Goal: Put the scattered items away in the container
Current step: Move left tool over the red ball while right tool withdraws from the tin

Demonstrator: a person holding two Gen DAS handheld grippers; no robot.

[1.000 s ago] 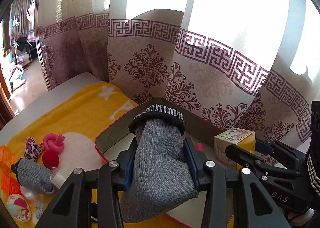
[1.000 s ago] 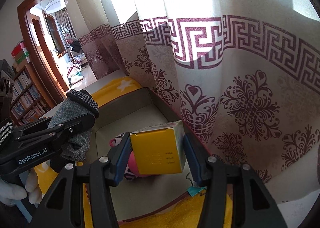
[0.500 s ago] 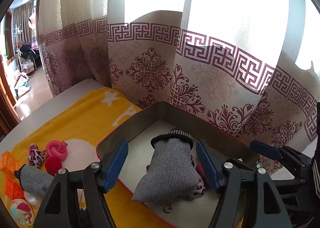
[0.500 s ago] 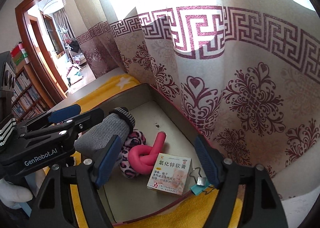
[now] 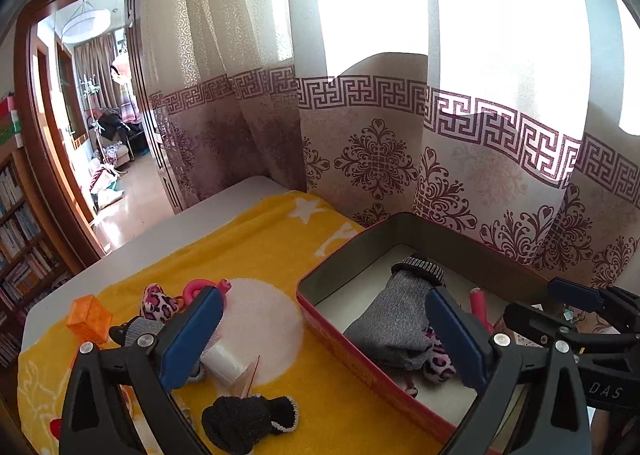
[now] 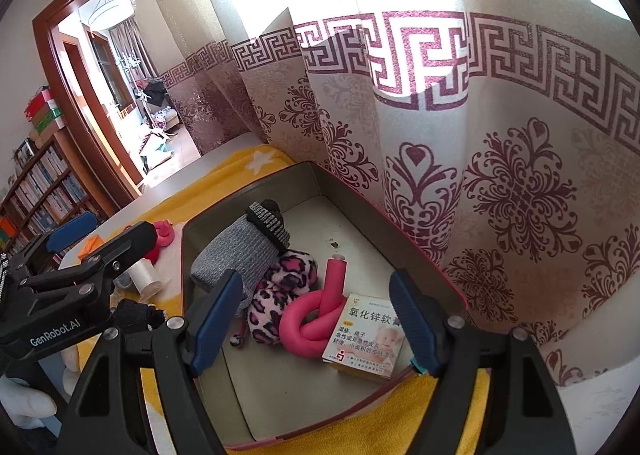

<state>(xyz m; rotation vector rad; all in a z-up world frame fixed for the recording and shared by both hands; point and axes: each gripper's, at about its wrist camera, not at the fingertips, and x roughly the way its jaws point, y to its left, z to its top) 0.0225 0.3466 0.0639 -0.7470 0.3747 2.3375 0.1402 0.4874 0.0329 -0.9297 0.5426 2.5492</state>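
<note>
My left gripper (image 5: 324, 335) is opening, nothing between its jaws; my right gripper (image 6: 312, 319) stands spread and empty. The grey knitted sock (image 6: 236, 255) lies inside the red-rimmed metal tin (image 6: 420, 251). Next I'd swing toward seven o'clock, squarely over the black knitted sock (image 5: 248, 421).

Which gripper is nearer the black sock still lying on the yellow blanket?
Left. The left gripper, jaws opening and empty, hangs right above the black sock beside the tin. The right gripper, open, is over the tin's inside, farther away.
</note>
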